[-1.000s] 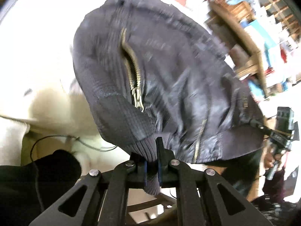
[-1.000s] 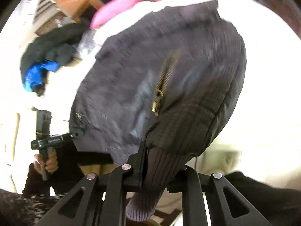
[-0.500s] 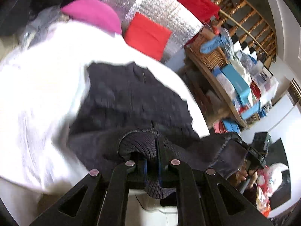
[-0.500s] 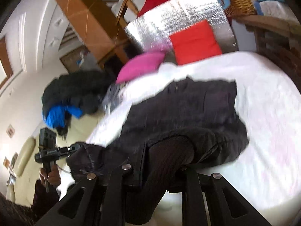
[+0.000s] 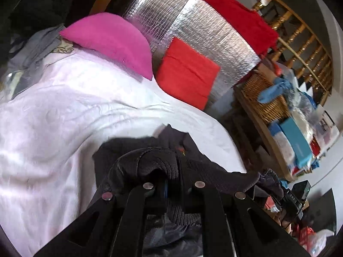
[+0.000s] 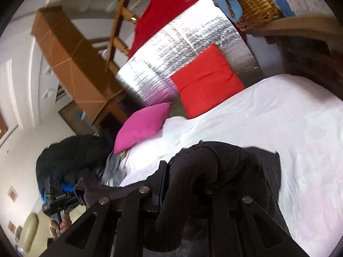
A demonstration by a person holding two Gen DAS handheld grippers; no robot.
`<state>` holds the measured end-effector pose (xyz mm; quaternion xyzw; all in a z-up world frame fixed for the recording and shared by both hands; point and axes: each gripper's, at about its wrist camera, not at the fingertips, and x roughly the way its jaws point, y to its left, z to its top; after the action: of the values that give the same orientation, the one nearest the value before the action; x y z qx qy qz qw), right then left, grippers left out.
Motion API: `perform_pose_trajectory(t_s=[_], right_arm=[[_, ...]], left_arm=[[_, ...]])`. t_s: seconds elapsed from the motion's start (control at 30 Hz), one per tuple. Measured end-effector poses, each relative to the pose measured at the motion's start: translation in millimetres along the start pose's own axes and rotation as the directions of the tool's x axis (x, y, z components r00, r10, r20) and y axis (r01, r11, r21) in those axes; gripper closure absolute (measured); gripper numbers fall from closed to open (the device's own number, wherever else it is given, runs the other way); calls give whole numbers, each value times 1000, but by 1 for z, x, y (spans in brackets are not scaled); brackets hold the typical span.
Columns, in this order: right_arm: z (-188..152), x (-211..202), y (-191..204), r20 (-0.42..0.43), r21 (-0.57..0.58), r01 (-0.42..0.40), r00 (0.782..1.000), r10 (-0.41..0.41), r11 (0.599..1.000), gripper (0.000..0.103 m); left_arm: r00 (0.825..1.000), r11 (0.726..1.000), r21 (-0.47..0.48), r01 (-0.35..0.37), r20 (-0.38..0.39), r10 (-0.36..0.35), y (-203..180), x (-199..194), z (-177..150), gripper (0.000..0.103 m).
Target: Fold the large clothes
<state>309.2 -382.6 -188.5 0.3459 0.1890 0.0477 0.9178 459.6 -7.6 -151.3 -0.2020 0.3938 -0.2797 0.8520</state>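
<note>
Raised and drawn near since the earlier frame: dark jacket (image 5: pixel 150 150), then spread across the white bed (image 5: pixel 53 117). Left gripper (image 5: pixel 171 184) and right gripper (image 6: pixel 184 184) jaws clamped on ribbed hem corners, for tension along the fold edge.

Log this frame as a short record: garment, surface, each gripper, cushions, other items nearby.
garment: dark jacket, ribbed hem bunched at both grippers
surface: bed with white sheet
left gripper: jaws shut on jacket
right gripper: jaws shut on jacket
cushions: pink cushion and red cushion at the head of the bed
nearby: wicker basket on a wooden shelf
</note>
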Motion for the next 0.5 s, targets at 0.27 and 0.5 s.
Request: perform_pose_trajectory(t_s=[0.27, 0.5], right_arm=[[37, 109, -49, -62, 40, 78, 995, -76, 996, 87], [37, 161, -85, -71, 74, 125, 990, -120, 989, 88]], left_arm=[[995, 996, -76, -53, -94, 45, 42, 104, 45, 94], [988, 992, -100, -83, -141, 68, 64, 155, 56, 94]])
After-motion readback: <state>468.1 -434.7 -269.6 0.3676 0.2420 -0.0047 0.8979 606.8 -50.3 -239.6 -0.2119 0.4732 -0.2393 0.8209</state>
